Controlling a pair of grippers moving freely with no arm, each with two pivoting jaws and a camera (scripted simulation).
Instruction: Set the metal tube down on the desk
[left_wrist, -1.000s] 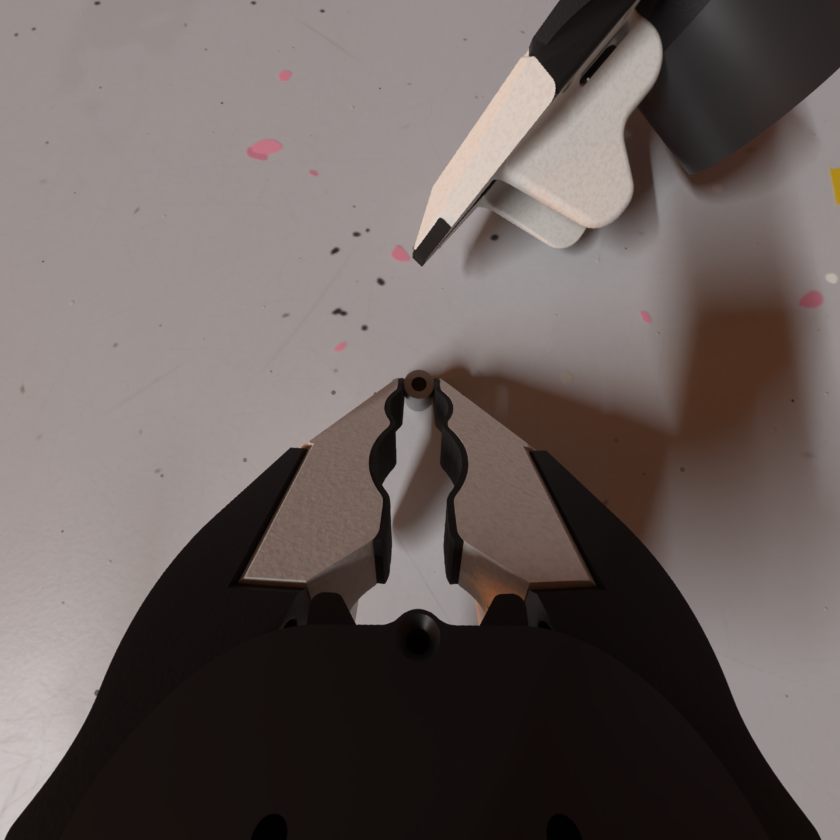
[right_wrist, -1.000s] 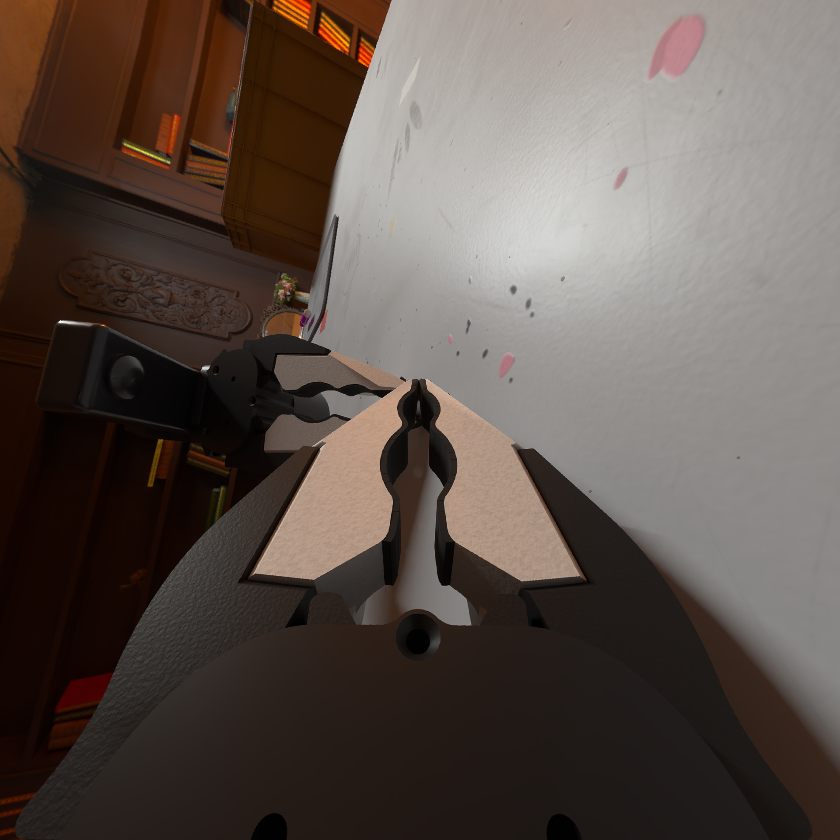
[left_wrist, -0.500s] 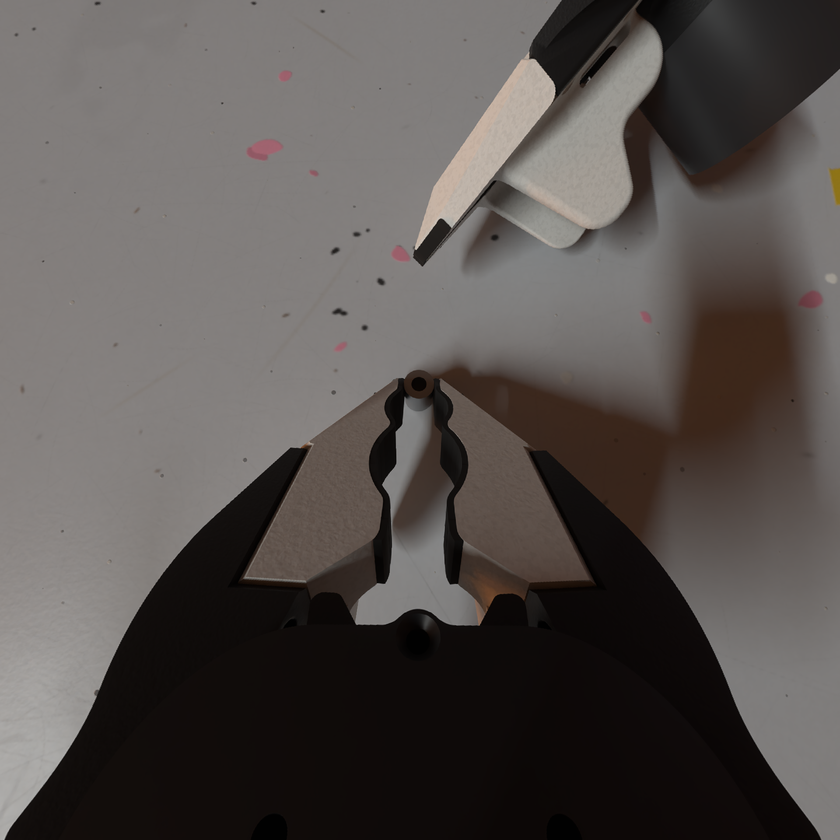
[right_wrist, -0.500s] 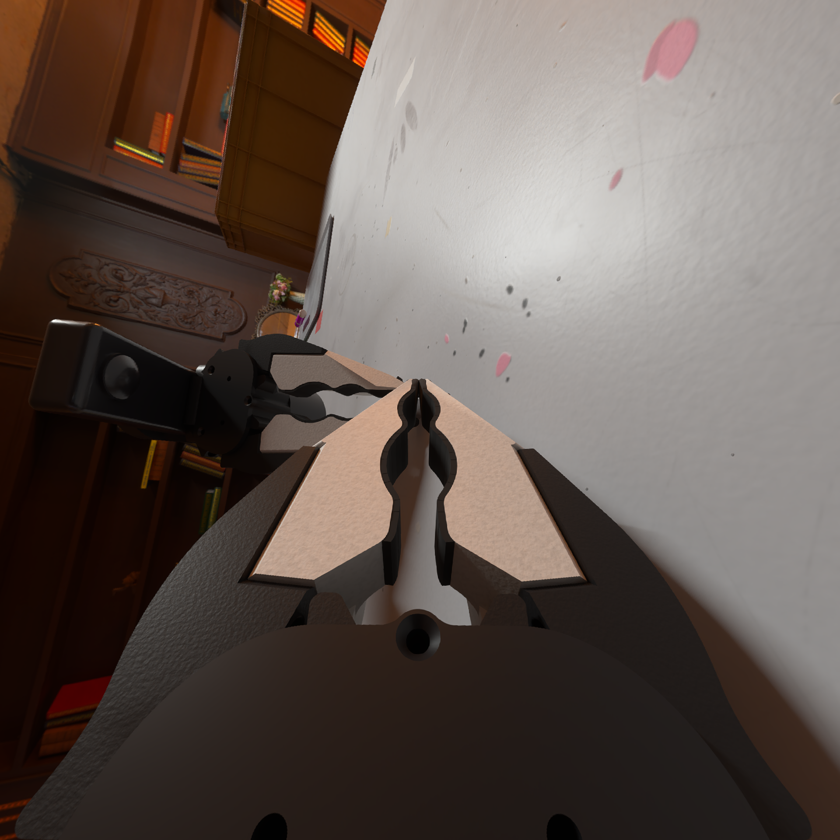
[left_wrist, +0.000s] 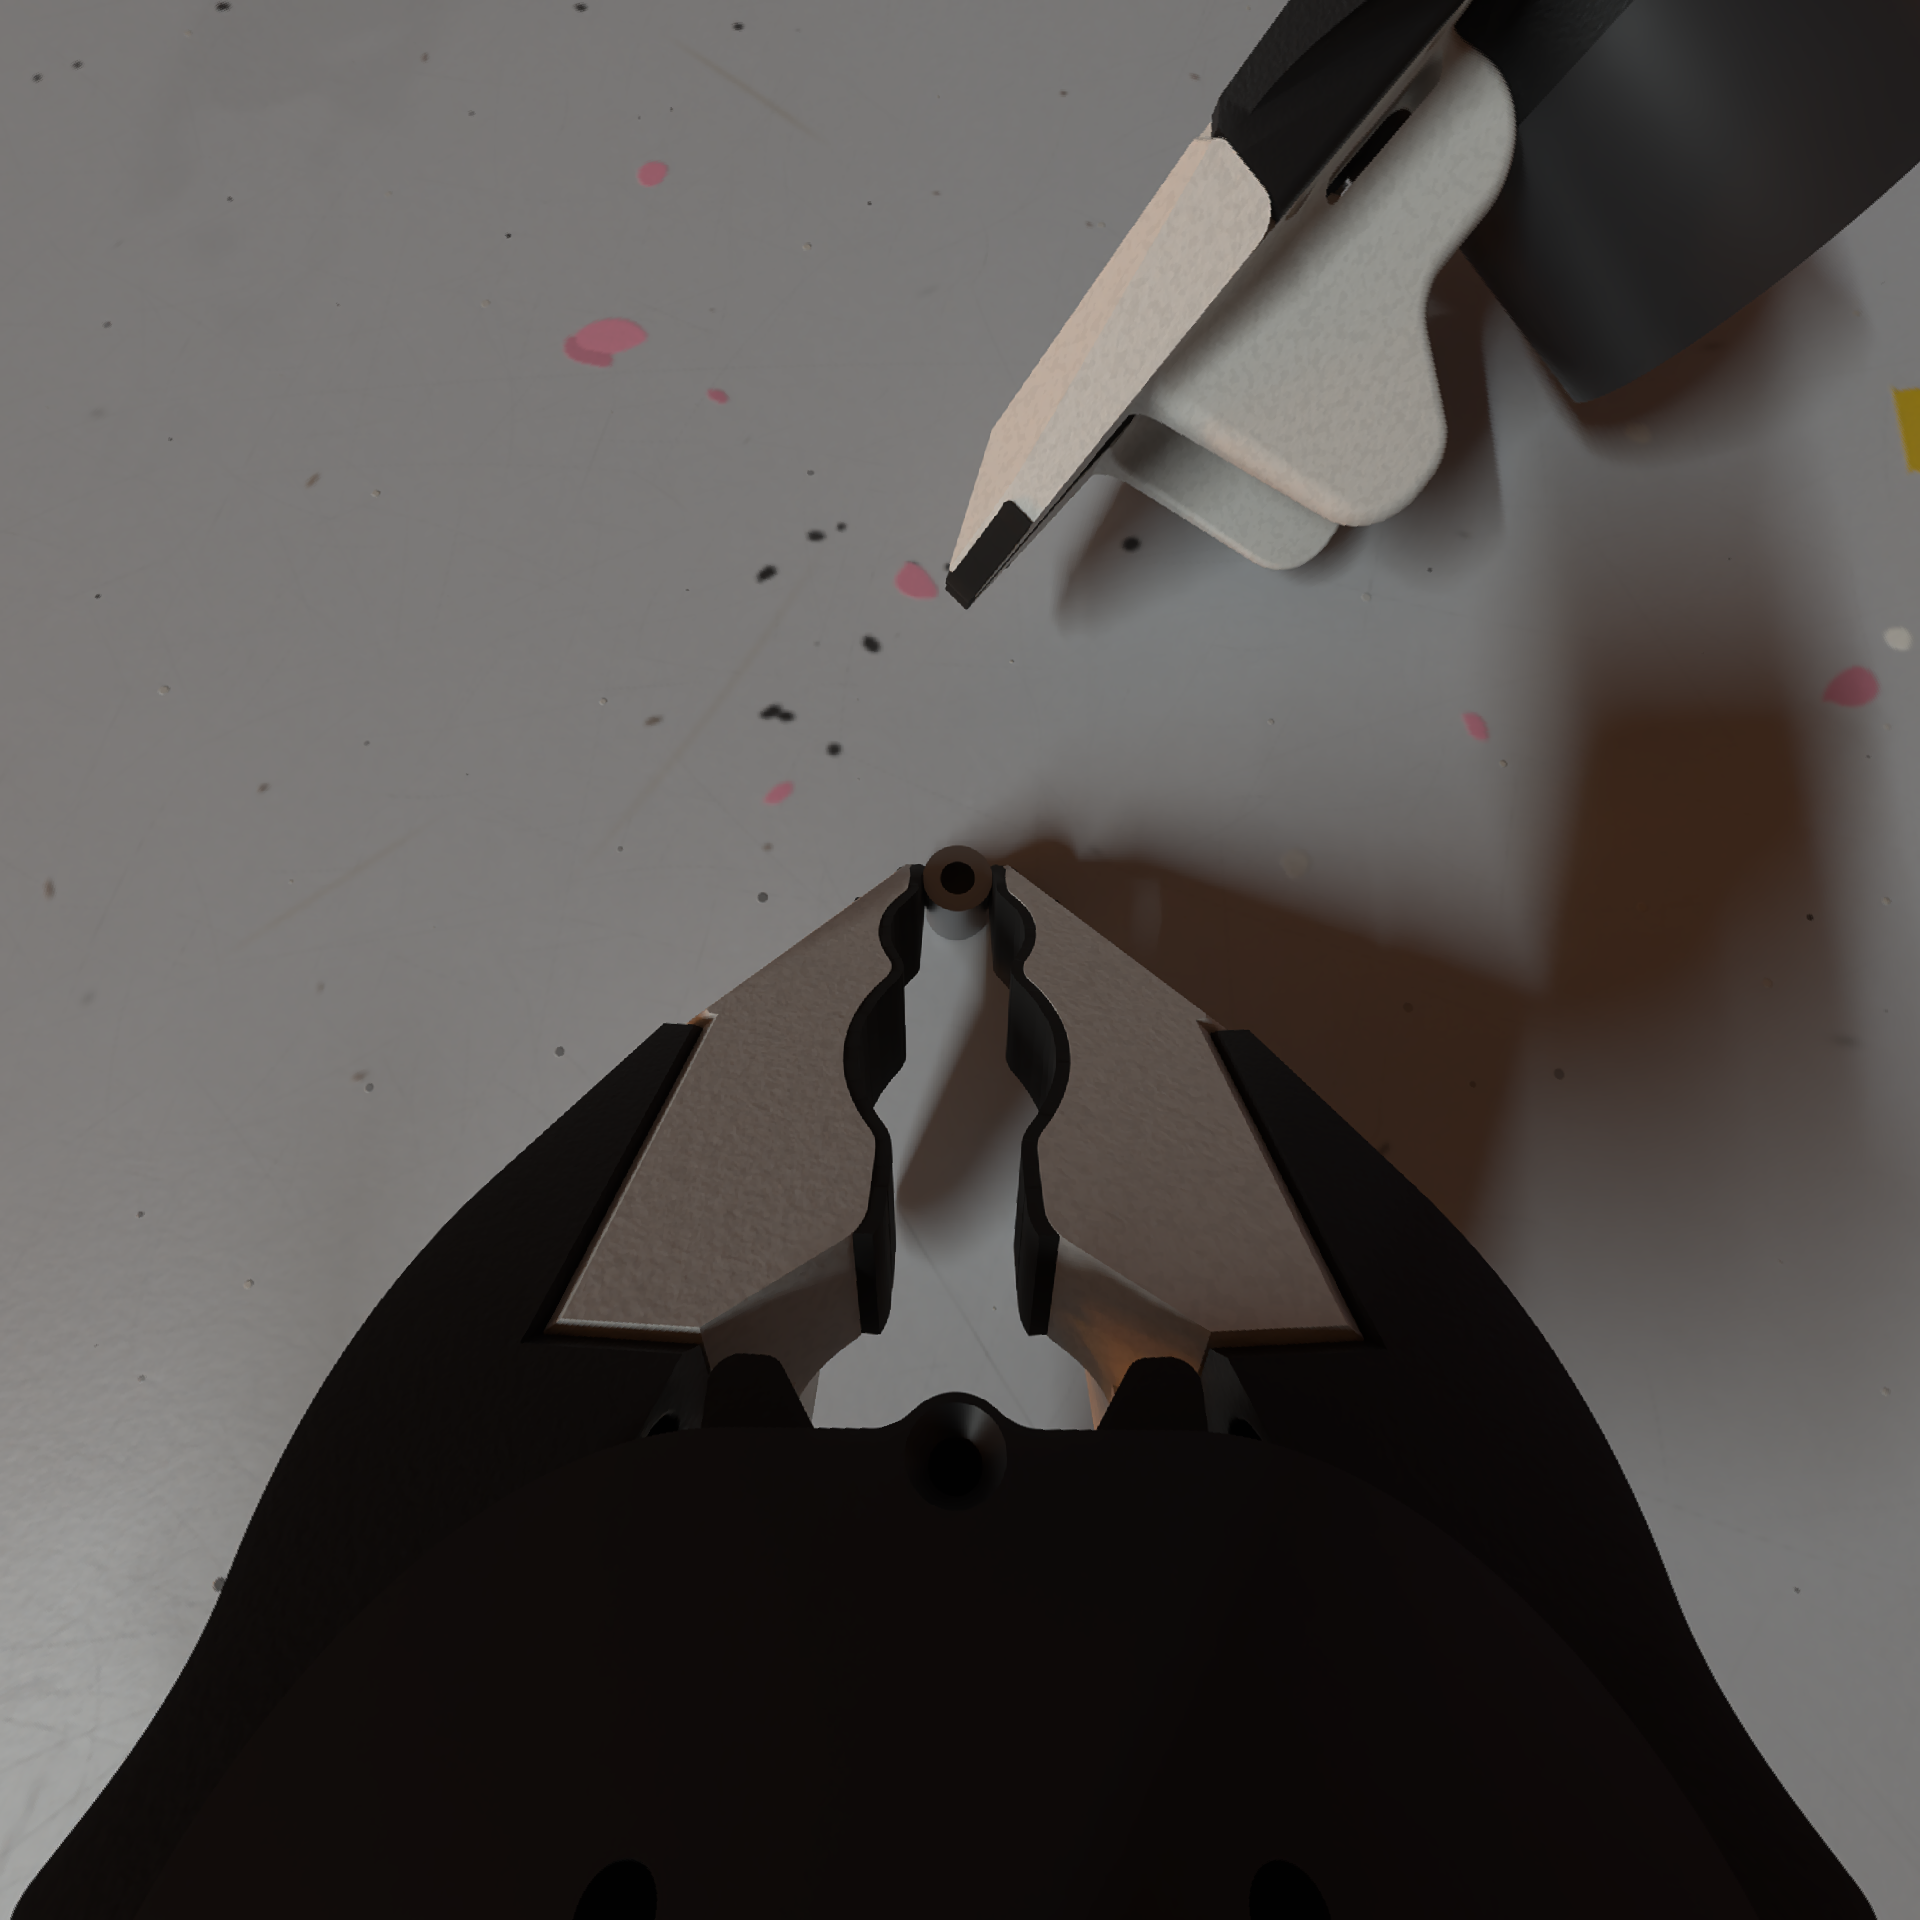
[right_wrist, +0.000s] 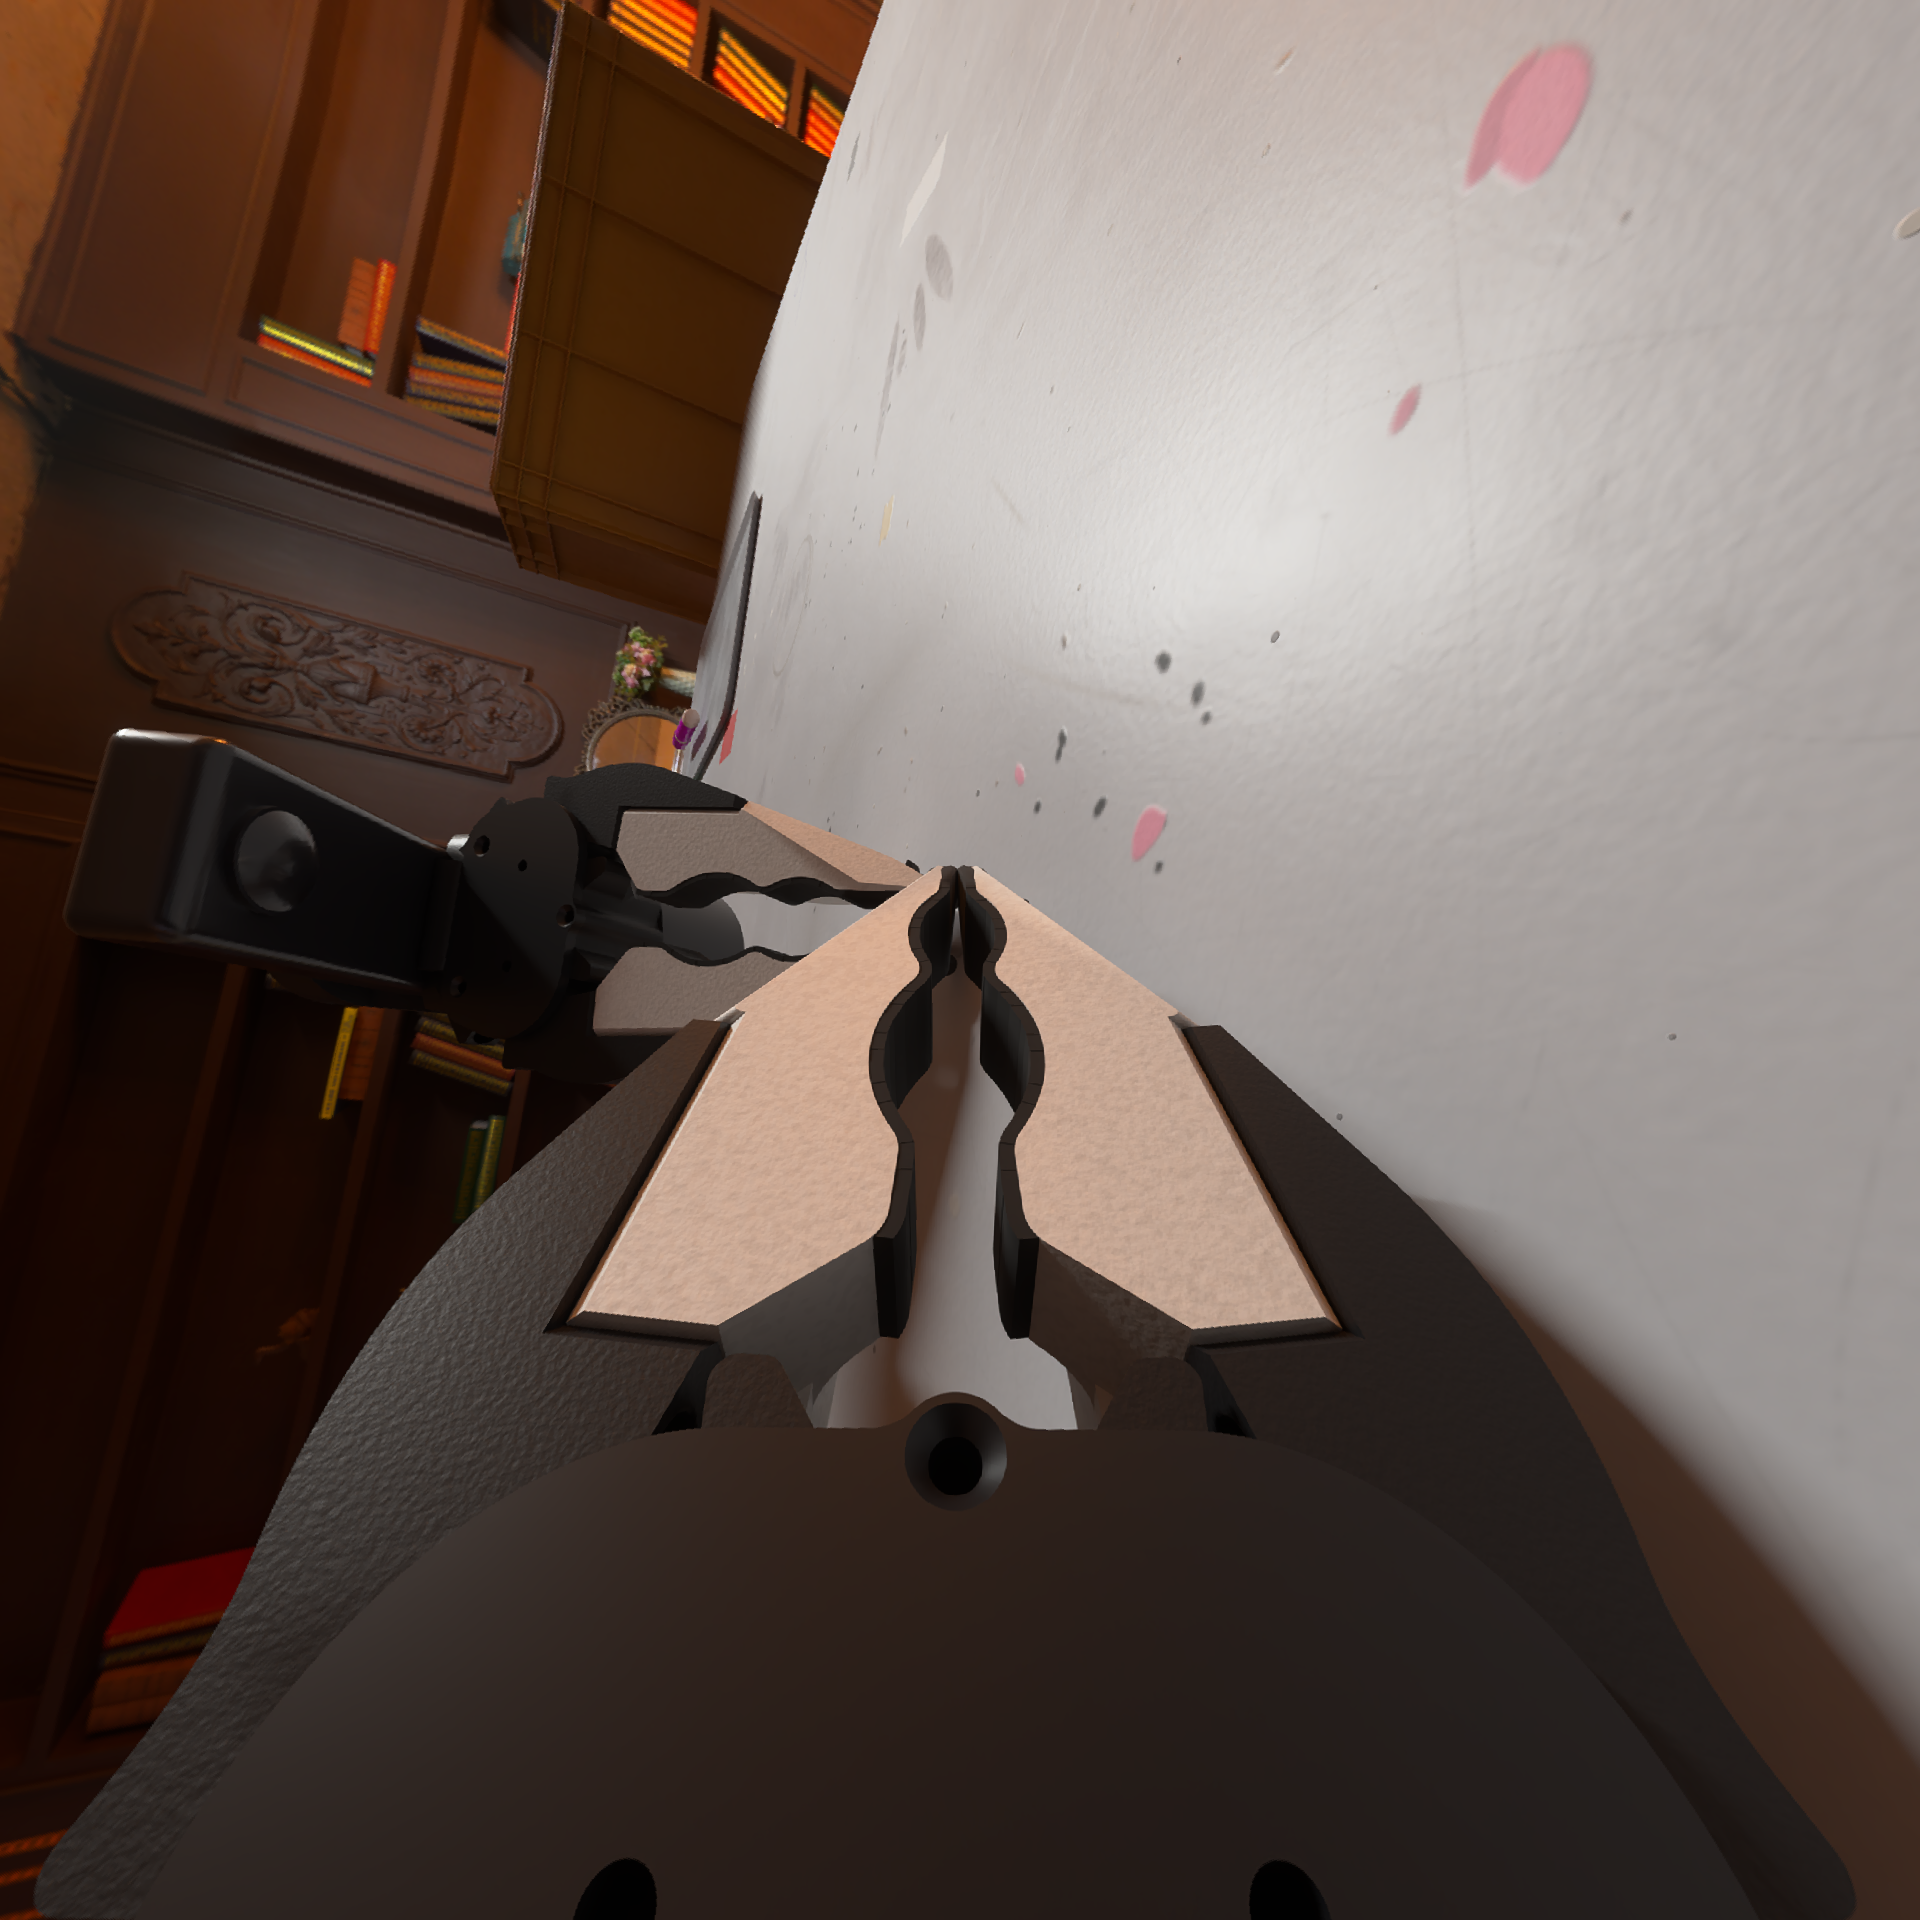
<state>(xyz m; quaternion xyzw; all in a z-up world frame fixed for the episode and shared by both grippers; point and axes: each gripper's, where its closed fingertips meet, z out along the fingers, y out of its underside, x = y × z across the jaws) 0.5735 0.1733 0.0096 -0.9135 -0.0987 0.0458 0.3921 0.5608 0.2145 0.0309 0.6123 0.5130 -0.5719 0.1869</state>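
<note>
The metal tube shows end-on as a small dark ring, clamped between the fingertips of my left gripper, which points down at the grey paint-flecked desk. My right gripper is shut and empty, its jaws meeting at the tips, and lies low along the desk. It also shows in the left wrist view, beyond and to the right of the tube and apart from it. The left gripper shows in the right wrist view at the left, its tips hidden behind my right fingers.
A brown crate stands at the desk's far end, with a dark flat panel lying on the desk near it. Dark wooden bookshelves fill the background. A yellow scrap lies at the right edge.
Almost nothing. The right wrist view has shifted very slightly; the left gripper and the tube have stayed where they were.
</note>
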